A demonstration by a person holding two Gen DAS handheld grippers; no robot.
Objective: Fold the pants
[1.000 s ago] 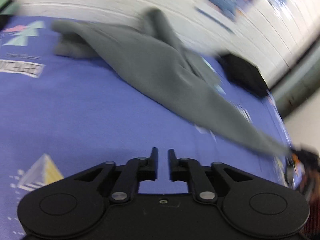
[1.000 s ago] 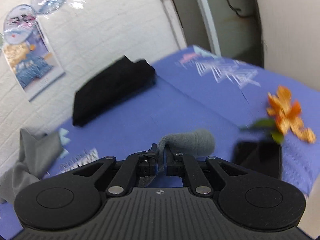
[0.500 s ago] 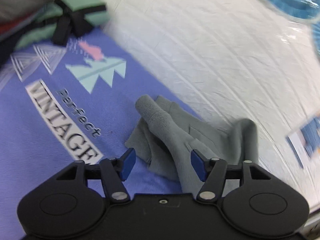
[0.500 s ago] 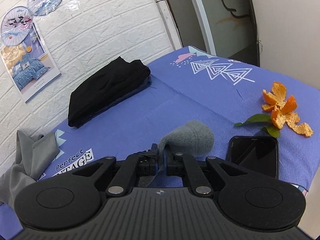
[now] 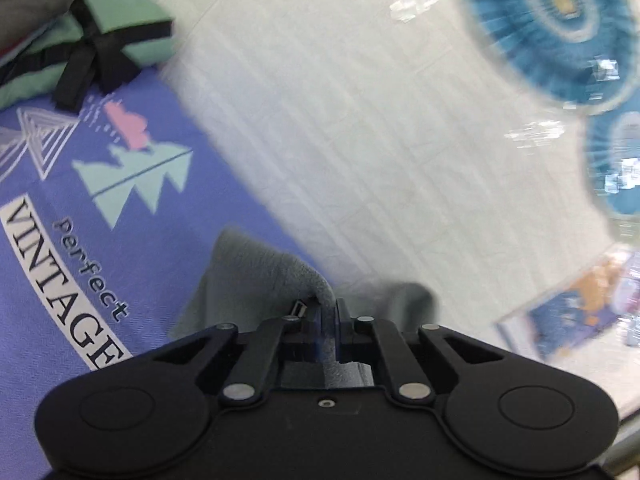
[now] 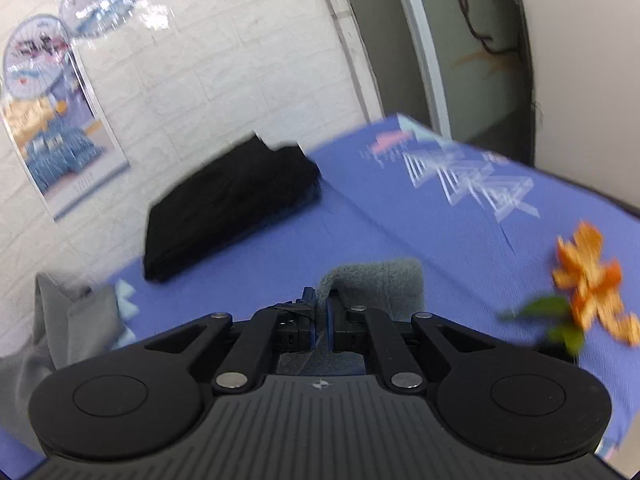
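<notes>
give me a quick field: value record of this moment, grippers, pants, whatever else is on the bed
left gripper: shut on grey pants
right gripper: shut on grey pants, another end
surface: blue printed sheet
black folded garment: near the wall, apart from the pants
orange peel: on the sheet, right side
green bundle: far left corner, black strap around it
stage: both ends gripped, fold not yet made

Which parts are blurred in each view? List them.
Left wrist view: wall fans and poster streak with motion blur; left gripper and grey pants stay sharper. Right wrist view: orange peel and black clothes smear; right gripper stays crisp.
</notes>
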